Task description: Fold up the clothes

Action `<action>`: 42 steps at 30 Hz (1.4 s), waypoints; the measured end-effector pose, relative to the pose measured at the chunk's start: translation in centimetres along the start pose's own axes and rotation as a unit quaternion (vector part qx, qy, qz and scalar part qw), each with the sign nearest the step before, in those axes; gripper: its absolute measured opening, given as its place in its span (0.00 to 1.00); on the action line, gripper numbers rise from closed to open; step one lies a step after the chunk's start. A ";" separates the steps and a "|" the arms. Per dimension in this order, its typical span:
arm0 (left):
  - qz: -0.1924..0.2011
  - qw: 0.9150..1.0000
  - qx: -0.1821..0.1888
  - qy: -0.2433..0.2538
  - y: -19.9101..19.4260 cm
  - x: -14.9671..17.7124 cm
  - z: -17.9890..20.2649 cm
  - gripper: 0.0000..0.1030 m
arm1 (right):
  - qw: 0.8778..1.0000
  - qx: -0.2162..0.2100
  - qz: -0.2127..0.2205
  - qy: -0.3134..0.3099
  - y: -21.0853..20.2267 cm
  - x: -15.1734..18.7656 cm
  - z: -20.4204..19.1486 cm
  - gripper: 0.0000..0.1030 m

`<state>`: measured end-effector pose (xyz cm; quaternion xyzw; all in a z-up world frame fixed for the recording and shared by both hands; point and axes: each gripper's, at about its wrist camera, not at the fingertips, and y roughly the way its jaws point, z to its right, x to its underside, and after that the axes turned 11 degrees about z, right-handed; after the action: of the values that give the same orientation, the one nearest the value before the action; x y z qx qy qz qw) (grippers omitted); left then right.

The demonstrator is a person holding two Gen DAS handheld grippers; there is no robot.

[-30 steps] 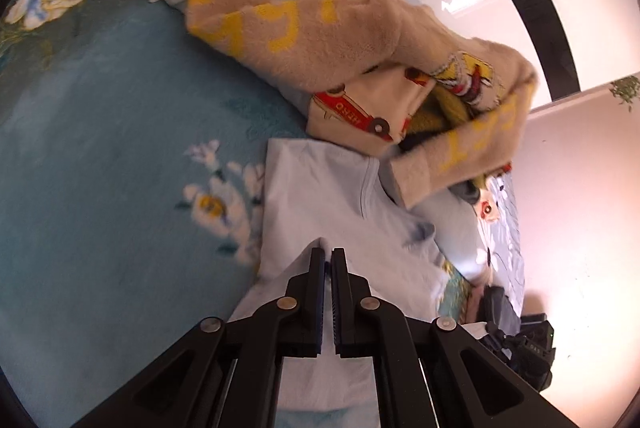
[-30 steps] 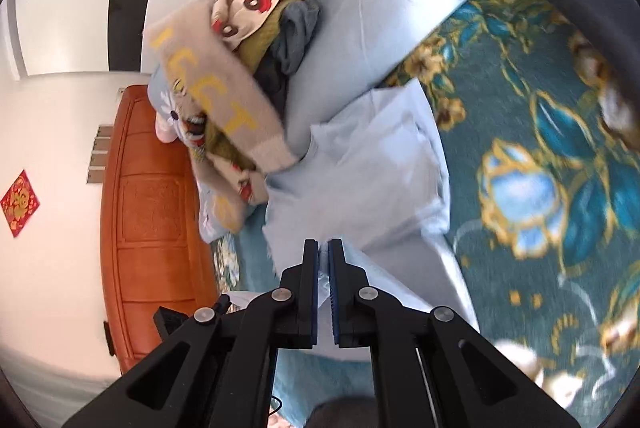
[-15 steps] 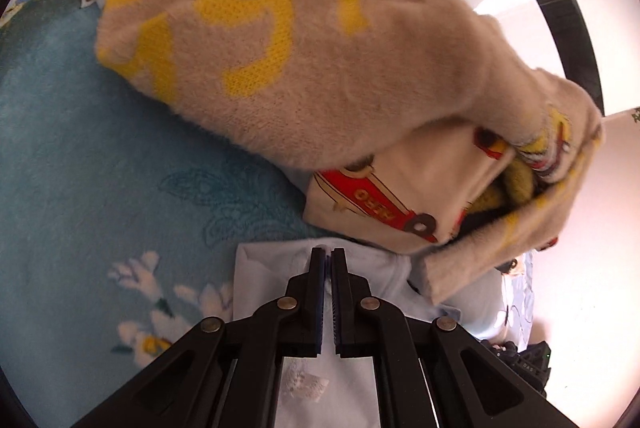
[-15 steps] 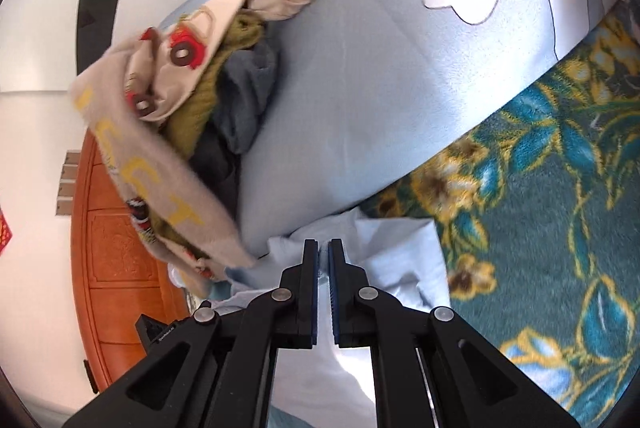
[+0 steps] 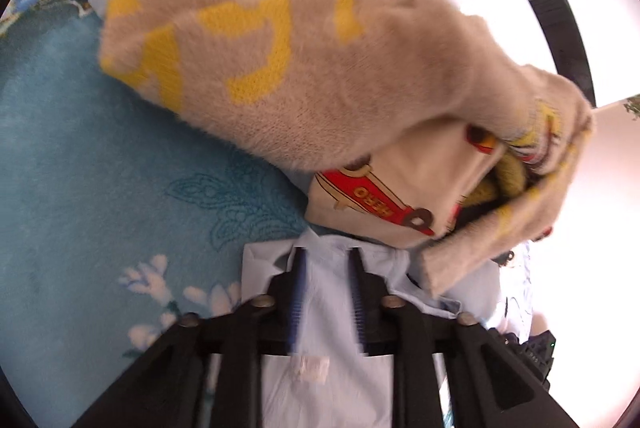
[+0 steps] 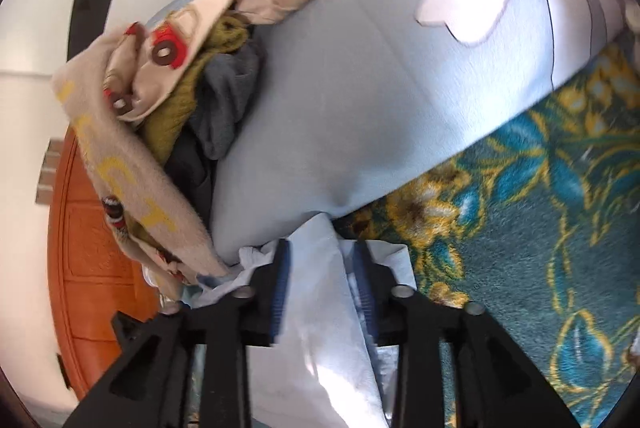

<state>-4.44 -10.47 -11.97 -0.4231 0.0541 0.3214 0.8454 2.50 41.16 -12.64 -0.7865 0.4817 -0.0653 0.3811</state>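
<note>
Left wrist view: left gripper [image 5: 327, 260] parted, jaws set apart over the pale blue shirt [image 5: 328, 380], cloth running between and under the fingers, its edge just past the tips. Lying on the teal blanket [image 5: 100, 187]. Just beyond, touching the shirt's far edge, a heap topped by a beige sweater [image 5: 320, 75].

Right wrist view: right gripper [image 6: 320, 256] likewise parted, a raised fold of the shirt [image 6: 320, 328] standing between the jaws. Ahead, a pillow [image 6: 380, 87]; heap of clothes [image 6: 160, 87] to the left.

A teal floral bedspread [image 6: 560, 248] fills the view toward 4 o'clock. A pale blue pillow [image 6: 360, 107] lies on it. An orange wooden headboard [image 6: 80, 228] stands at 9 o'clock.
</note>
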 end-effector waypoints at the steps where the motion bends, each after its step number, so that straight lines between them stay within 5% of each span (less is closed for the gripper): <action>1: 0.006 1.000 -0.003 0.004 -1.1 0.6 0.0 0.33 | 1.000 0.000 0.001 -0.014 -0.6 0.3 -0.5 0.40; 5: 0.016 1.000 -0.025 -0.007 -5.6 4.9 -1.3 0.37 | 0.999 -0.011 0.004 -0.047 -3.7 3.4 -1.5 0.40; 11: -0.035 0.996 -0.073 -0.048 -8.7 11.6 -4.8 0.37 | 0.999 0.013 -0.028 0.018 -8.7 11.4 3.4 0.40; 17: -0.048 0.991 -0.053 -0.109 -9.3 15.2 -6.3 0.37 | 0.994 0.025 -0.046 0.093 -10.7 16.8 7.4 0.40; 28: -0.017 0.987 -0.025 -0.159 -7.0 16.6 -6.4 0.34 | 0.980 -0.030 0.020 0.197 -7.3 18.1 8.4 0.39; 30: -0.011 0.988 -0.038 -0.152 -7.1 16.6 -6.3 0.21 | 0.976 -0.040 0.028 0.211 -7.0 18.3 8.5 0.32; 32: -0.003 0.987 -0.046 -0.153 -7.2 16.4 -6.3 0.11 | 0.975 -0.041 0.028 0.217 -6.8 18.3 8.5 0.12; 42: -0.001 0.987 -0.069 -0.146 -9.5 15.7 -4.1 0.06 | 0.980 -0.039 0.025 0.195 -8.8 17.0 6.2 0.07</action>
<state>14.29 -9.82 -13.84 -0.4293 -0.0926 0.3816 0.8133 20.55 32.91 -15.65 -0.7603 0.5687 -0.1891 0.2506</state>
